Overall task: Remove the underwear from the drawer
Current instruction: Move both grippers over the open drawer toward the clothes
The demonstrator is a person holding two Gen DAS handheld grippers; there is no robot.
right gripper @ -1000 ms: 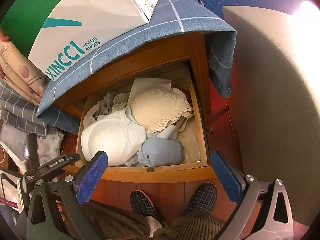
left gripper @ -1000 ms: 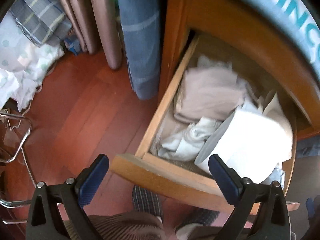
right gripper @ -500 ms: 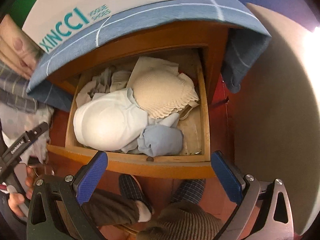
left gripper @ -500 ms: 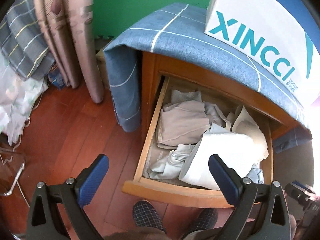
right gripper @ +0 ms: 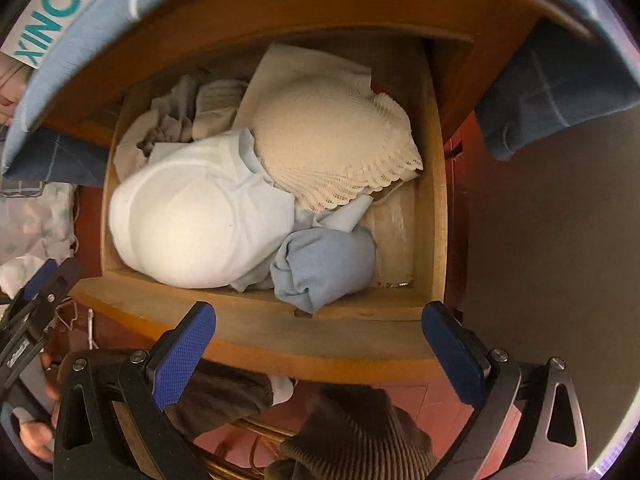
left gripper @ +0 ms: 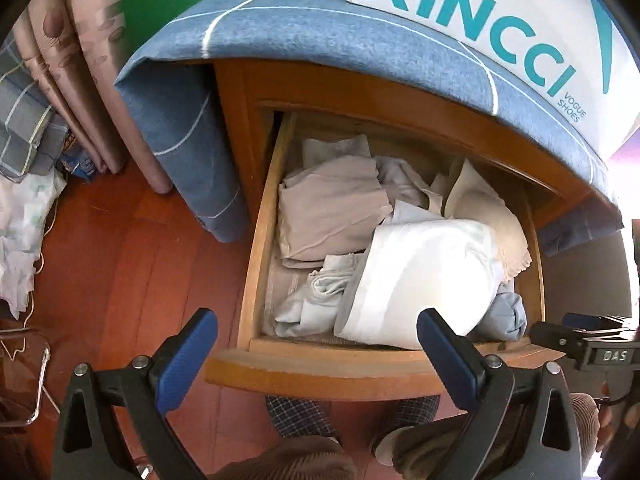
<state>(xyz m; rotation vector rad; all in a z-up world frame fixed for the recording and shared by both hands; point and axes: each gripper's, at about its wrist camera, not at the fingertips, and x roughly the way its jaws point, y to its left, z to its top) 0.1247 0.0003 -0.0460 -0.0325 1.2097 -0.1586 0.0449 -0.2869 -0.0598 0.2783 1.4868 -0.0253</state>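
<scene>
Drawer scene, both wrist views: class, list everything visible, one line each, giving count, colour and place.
drawer: one, wooden, pulled open
white bundle: one, front left in drawer
cream lace garment: one, back right in drawer
light blue garment: one, front of drawer
beige folded cloth: one, left side of drawer
blue cloth: one, draped over cabinet top
shoe box: one, white with teal lettering, on the cloth
curtain: pinkish, left of cabinet
floor: red-brown wood
left tongs: blue pads, open
right tongs: blue pads, open
</scene>
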